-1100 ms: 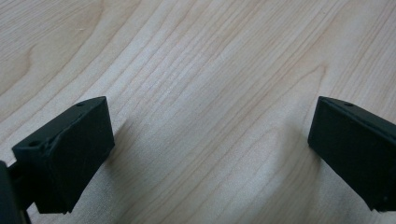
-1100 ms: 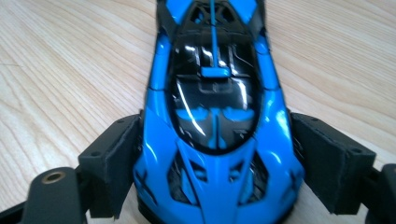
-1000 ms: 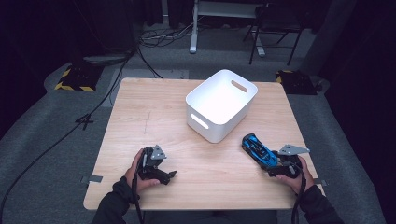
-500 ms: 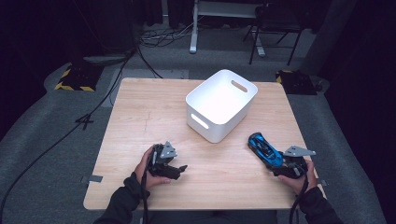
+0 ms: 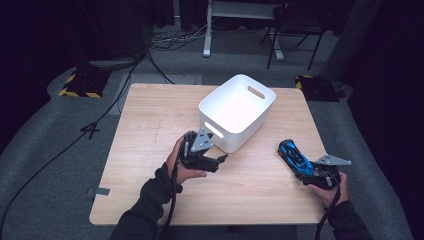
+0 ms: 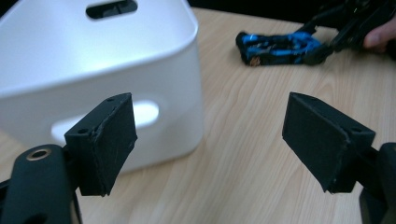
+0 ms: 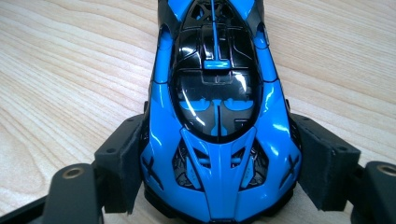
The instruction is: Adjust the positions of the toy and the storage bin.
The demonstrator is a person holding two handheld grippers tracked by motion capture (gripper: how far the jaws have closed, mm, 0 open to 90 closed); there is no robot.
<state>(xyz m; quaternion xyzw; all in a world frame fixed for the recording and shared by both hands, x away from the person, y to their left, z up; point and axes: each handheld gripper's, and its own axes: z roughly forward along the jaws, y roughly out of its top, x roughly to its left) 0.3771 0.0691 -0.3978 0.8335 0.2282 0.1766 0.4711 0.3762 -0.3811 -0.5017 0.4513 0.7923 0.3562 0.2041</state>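
right gripper (image 5: 309,170) clamps blue car (image 5: 294,156); white bin (image 5: 237,112) mid-table.

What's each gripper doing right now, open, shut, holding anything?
Left gripper: open, nothing between the jaws, beside the white bin.
Right gripper: shut on the blue toy car, pads on both sides.

In the right gripper view, the toy car's (image 7: 219,116) nose is cut off by the top edge. In the left gripper view, the white bin (image 6: 93,60) runs past the left edge, its inside hidden.
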